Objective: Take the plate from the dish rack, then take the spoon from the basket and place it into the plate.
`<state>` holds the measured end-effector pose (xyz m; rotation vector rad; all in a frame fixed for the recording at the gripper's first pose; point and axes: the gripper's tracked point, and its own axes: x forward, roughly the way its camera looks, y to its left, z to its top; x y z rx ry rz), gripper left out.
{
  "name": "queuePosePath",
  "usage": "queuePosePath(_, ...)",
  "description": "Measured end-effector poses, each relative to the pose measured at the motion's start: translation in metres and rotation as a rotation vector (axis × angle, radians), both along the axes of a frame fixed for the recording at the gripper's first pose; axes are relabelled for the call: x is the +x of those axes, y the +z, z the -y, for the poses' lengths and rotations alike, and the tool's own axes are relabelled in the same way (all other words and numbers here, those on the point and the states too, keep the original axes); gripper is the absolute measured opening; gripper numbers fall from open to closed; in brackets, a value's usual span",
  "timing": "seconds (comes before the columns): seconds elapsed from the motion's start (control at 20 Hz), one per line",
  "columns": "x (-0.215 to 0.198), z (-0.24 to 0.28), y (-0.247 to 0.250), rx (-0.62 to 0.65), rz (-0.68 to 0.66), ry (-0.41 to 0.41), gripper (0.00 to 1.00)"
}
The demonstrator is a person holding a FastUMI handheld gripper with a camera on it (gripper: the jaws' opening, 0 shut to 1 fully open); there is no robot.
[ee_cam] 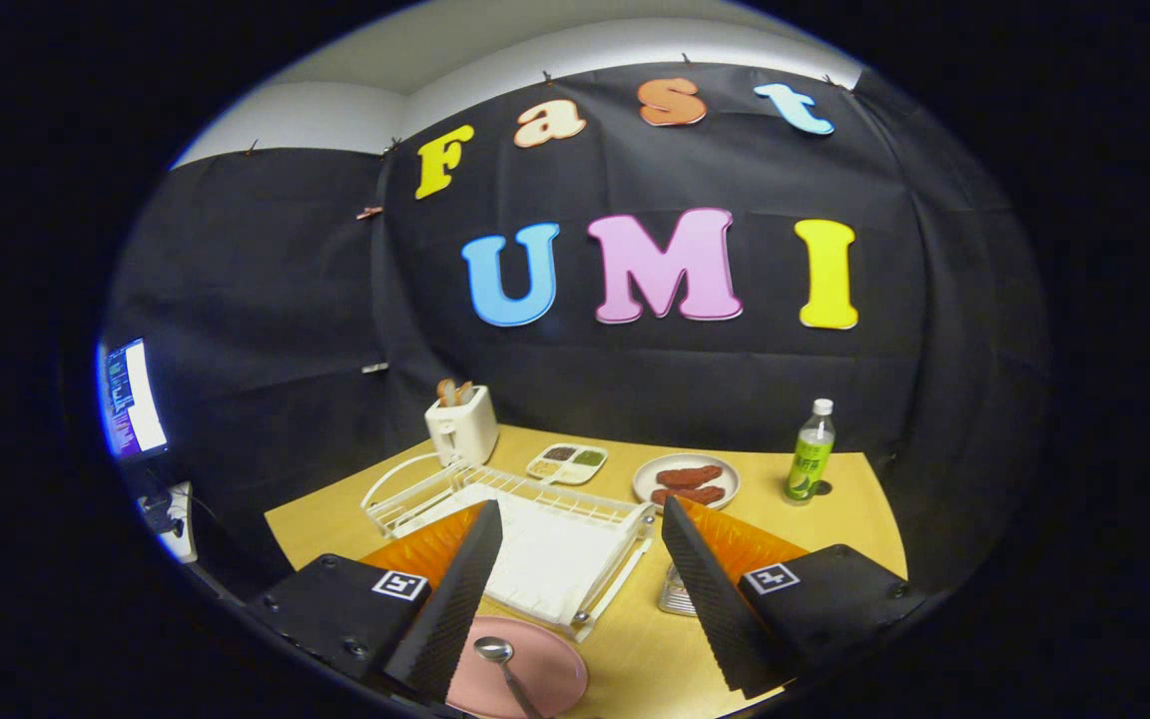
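Since the spoon [503, 667] already lies in the pink plate [545, 671] on the tabletop [635, 639], the task looks done or nearly so, and what remains is backing away cleanly. The tongs [575, 589] are released, jaws spread wide, nothing between them; the plate sits low between the fingers, tucked close to the left finger [455, 599].

Risks, judged from this layout:
- Left finger hangs just over the plate rim. A sideways or downward drift could clip the rim, shove the plate or tip it, and the spoon would slide out.
- Spoon handle runs toward the near rim; whether it overhangs I cannot tell. If it does, a bump could flip it off.
- The white rack [535, 544] stands just ahead of the fingers, plate nearly touching its near corner. Pushing forward would drive the plate into the rack.
- A small wire basket [677, 594] is partly hidden behind the right finger [710, 589]; a swing right could knock it.

Further back: toaster [462, 424], compartment tray [566, 463], plate of food [686, 480], bottle [811, 451], well apart from the tongs, low risk.

Lifting straight up and back looks safest.
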<state>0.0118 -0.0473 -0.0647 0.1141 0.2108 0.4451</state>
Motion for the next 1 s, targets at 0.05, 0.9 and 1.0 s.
queuePosePath(0.05, 0.004, 0.011, 0.009, -0.007, 0.02, -0.056, 0.99)
queuePosePath(0.9, -0.011, 0.008, 0.046, -0.043, 0.054, -0.384, 0.98)
queuePosePath(1.0, -0.012, 0.002, 0.047, -0.044, 0.049, -0.383, 0.98)
